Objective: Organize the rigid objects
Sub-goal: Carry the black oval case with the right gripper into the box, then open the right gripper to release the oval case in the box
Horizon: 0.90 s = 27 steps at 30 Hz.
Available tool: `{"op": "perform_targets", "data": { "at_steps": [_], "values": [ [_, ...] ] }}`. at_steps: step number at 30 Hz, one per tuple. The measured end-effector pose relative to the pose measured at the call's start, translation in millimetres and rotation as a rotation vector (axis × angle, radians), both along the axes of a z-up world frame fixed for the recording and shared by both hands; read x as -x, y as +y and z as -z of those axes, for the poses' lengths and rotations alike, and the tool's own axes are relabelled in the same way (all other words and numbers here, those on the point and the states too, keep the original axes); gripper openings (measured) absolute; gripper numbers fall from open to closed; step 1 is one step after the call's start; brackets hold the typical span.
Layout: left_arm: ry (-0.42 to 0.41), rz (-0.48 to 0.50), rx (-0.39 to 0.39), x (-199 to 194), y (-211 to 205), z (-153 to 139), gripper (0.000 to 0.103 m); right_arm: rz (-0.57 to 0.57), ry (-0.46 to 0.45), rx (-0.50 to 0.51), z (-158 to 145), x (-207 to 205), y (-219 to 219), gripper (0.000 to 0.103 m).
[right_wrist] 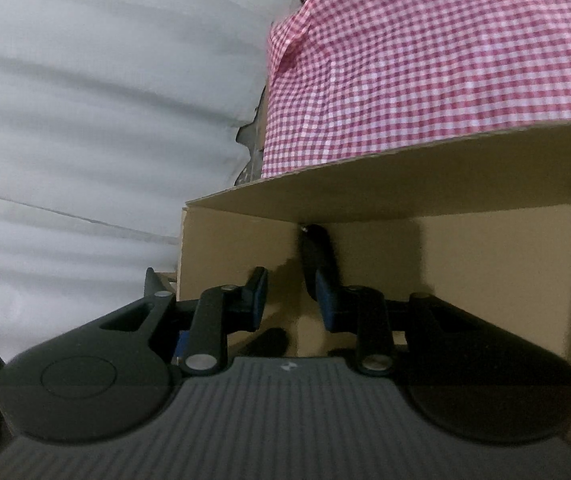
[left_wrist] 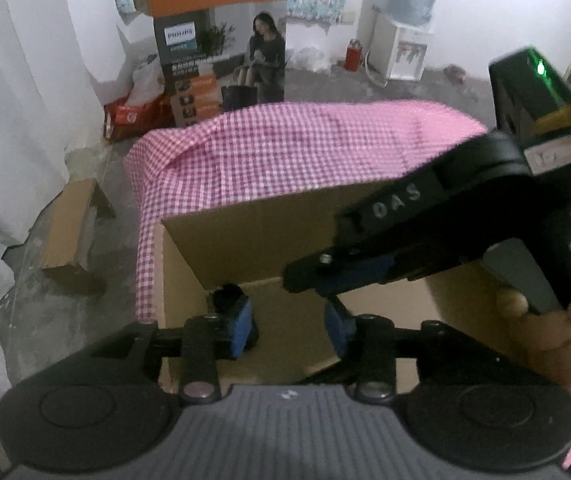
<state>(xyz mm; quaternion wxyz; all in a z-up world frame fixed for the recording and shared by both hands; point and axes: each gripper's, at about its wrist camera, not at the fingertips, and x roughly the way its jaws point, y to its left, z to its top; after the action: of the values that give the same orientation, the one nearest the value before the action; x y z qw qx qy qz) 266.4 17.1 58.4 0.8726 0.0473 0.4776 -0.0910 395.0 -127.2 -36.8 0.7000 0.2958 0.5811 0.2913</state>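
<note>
The left wrist view is taken from just above the open cardboard box (left_wrist: pixel 221 248), angled steeply down into it, with the pink checked cloth (left_wrist: pixel 285 152) and the room's far wall beyond. The right wrist view is set lower and closer, facing the box's inner corner. Box and cloth are shared.

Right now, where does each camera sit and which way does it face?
Left wrist: on the left gripper, angled down into the cardboard box; shows the right gripper and a hand.
Right wrist: on the right gripper, low, facing the box's inner wall; only its own fingers show.
Shared: the box, the pink checked cloth, and a dark object inside.
</note>
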Motion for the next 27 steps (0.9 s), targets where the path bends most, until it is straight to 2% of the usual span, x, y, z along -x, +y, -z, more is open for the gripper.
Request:
{"op": "perform_targets", "data": {
  "at_steps": [7, 11, 16, 21, 27],
  "values": [
    [-0.096, -0.006, 0.055, 44, 16, -38, 0.05, -0.076, 0.001, 0.116, -14, 37, -21, 0.033],
    [-0.14, -0.035, 0.104, 77, 33, -51, 0.05, -0.174, 0.088, 0.182, -3, 60, -16, 0.044],
    [-0.194, -0.079, 0.111, 112, 50, -57, 0.05, -0.263, 0.209, 0.249, 23, 75, 2, 0.045],
    [-0.208, -0.12, 0.153, 138, 67, -56, 0.051, -0.243, 0.209, 0.232, 30, 55, 20, 0.047],
    [-0.207, -0.167, 0.169, 161, 80, -44, 0.051, -0.246, 0.12, 0.186, 15, 41, 37, 0.052]
  ]
}}
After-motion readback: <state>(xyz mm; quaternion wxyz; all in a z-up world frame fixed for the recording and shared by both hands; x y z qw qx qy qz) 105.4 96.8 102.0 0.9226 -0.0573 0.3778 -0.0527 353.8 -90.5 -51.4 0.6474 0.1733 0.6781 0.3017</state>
